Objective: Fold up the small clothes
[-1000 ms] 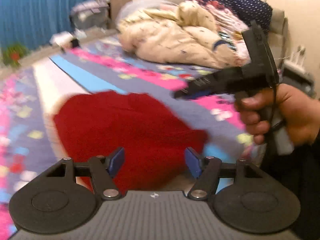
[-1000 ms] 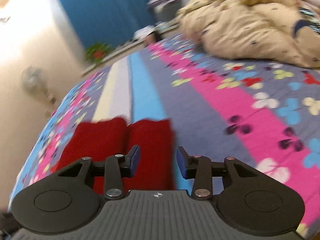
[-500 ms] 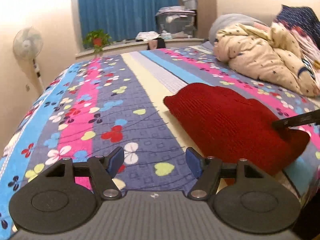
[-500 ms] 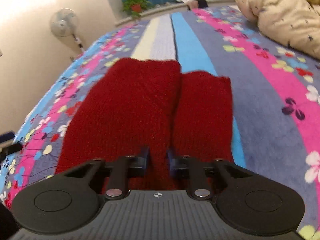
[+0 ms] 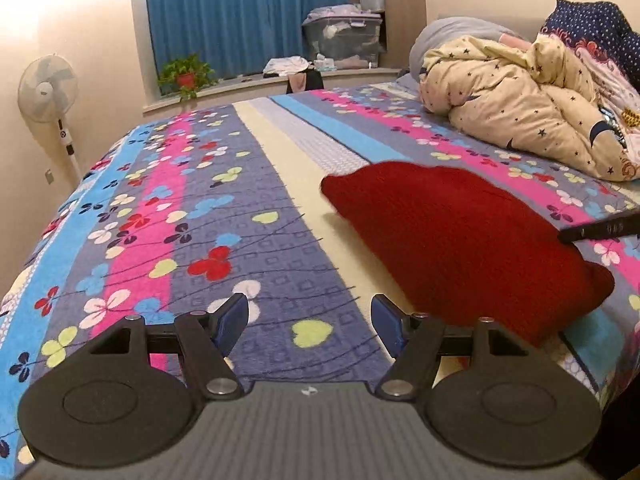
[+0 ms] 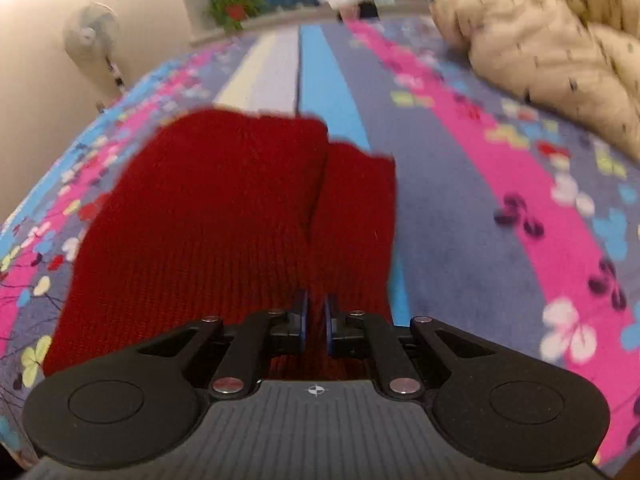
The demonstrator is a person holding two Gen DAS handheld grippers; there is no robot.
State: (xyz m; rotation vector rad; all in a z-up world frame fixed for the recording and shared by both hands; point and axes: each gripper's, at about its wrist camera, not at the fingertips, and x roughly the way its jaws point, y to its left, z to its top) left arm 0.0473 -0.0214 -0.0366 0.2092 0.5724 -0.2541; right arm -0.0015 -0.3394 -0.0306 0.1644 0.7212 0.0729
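Observation:
A dark red knitted garment [image 5: 460, 236] lies folded on the flowered bedspread [image 5: 192, 216], right of centre in the left wrist view. My left gripper [image 5: 310, 324] is open and empty, hovering over the bedspread to the garment's left. My right gripper [image 6: 315, 322] is shut on the near edge of the red garment [image 6: 224, 216], which stretches away from it in two side-by-side parts. A tip of the right gripper shows at the right edge of the left wrist view [image 5: 600, 230], at the garment's near right side.
A cream star-print duvet [image 5: 520, 104] is heaped at the bed's far right, with patterned cushions [image 5: 592, 28] behind. A standing fan [image 5: 48, 92] is left of the bed. A potted plant [image 5: 186, 76] and storage boxes [image 5: 344, 36] sit by the blue curtain.
My right gripper closed on the garment's near edge. The left gripper swung left off the garment and stays open over the bedspread.

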